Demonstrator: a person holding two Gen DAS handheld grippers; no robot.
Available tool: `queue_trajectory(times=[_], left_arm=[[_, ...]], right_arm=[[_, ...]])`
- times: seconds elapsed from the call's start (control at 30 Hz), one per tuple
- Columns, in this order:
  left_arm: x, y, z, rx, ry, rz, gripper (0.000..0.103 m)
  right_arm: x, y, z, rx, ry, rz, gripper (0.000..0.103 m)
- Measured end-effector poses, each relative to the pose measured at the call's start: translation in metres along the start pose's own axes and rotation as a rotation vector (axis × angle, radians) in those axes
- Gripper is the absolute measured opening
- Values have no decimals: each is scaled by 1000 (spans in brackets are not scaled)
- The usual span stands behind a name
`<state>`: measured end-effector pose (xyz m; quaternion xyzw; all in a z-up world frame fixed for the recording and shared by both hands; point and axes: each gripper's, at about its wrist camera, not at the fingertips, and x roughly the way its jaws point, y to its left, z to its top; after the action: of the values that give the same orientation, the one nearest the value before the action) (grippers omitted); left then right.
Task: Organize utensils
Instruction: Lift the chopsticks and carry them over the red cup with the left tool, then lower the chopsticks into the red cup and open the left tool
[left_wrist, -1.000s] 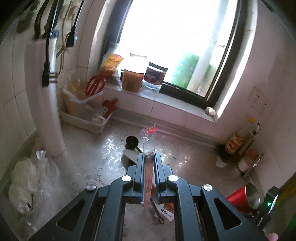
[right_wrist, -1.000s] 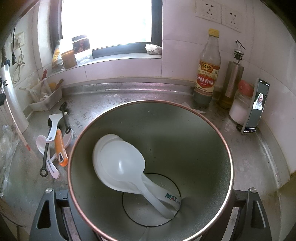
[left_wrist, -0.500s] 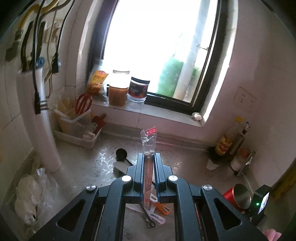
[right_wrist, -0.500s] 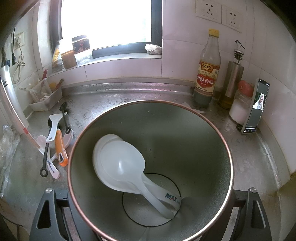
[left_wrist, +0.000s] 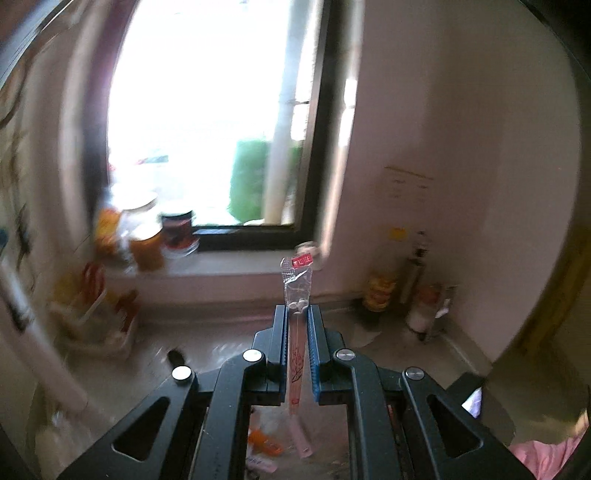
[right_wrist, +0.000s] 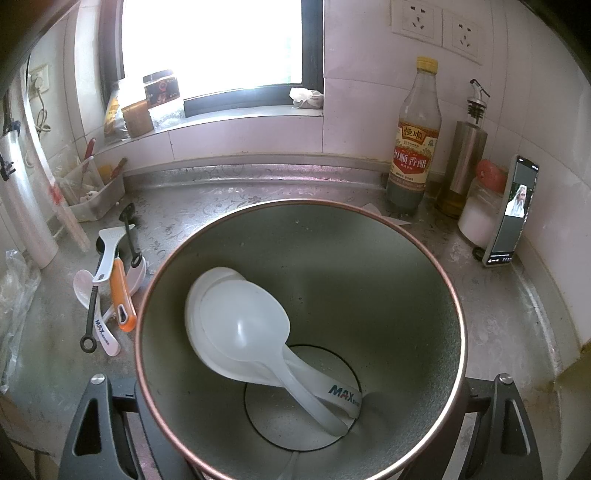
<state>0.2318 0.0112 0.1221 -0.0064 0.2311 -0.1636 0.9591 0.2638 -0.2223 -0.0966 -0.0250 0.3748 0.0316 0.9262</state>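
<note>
The left gripper clamps wrapped chopsticks, while the right gripper grips a metal cup holding white rice paddles.

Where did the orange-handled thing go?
In the right wrist view, the orange-handled tool lies on the counter at left, among the white spoons, beside the metal cup.

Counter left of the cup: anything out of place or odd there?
Yes. A small heap of utensils lies crisscrossed on the counter beside the cup: white scoops, an orange-handled tool and a black spoon, overlapping at odd angles. Nothing looks spilled or broken.
</note>
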Motion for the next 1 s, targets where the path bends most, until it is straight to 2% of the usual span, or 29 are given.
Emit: queue_trajectory(times=[0.2, 0.43, 0.7, 1.0], left_arm=[[4, -58, 26, 123, -32, -138, 10], [13, -104, 26, 203, -14, -247, 10], [31, -107, 7, 172, 52, -276, 10], [58, -87, -25, 49, 178, -284, 10]], right_arm=[[0, 0, 0, -3, 0, 2, 90], [0, 0, 0, -5, 1, 4, 90], [1, 1, -1, -10, 0, 8, 90], [0, 2, -1, -13, 1, 8, 90]])
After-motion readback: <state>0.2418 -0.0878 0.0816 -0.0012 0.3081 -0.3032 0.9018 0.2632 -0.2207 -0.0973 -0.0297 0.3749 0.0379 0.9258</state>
